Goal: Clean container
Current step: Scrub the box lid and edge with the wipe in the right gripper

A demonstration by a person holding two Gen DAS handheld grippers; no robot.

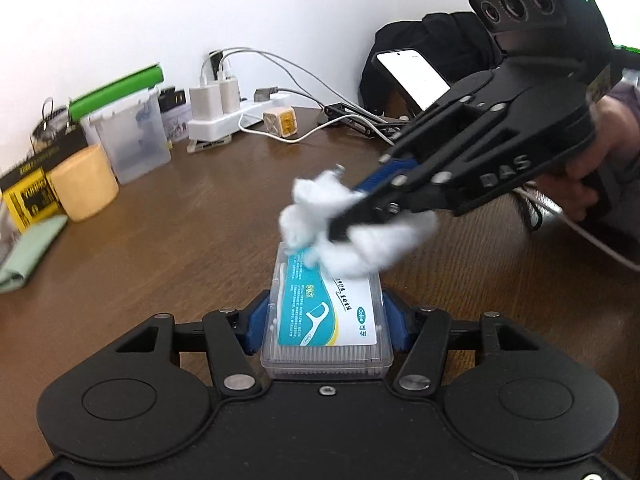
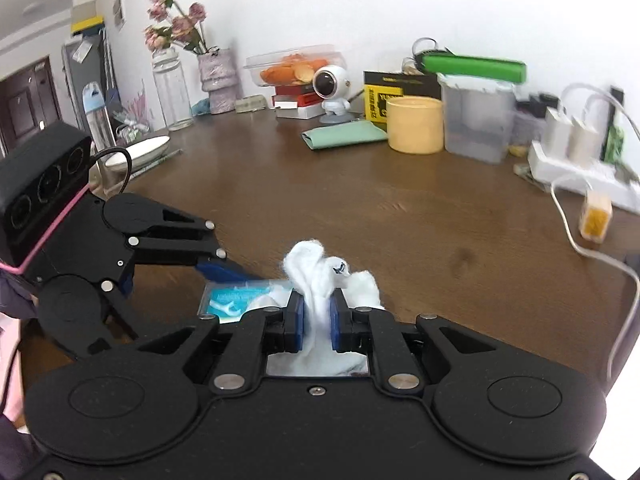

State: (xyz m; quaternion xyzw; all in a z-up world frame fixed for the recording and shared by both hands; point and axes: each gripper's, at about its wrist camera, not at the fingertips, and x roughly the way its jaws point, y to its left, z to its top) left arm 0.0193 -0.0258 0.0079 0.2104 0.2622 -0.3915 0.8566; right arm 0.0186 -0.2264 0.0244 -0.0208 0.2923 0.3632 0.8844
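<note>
We clamp the box (image 1: 326, 316) in the left hand-held gripper (image 1: 324, 320); the right hand-held gripper (image 2: 318, 320), pinching the cloth (image 1: 340, 224), should wipe its lid gently.

The left wrist view looks forward and slightly down along its own fingers at close range, facing the wall behind the wooden table (image 1: 192, 208). The right wrist view looks likewise from the opposite side. Both views share the floss box (image 1: 326, 312), white cloth (image 1: 340, 220), and yellow cup (image 1: 86, 182).
</note>
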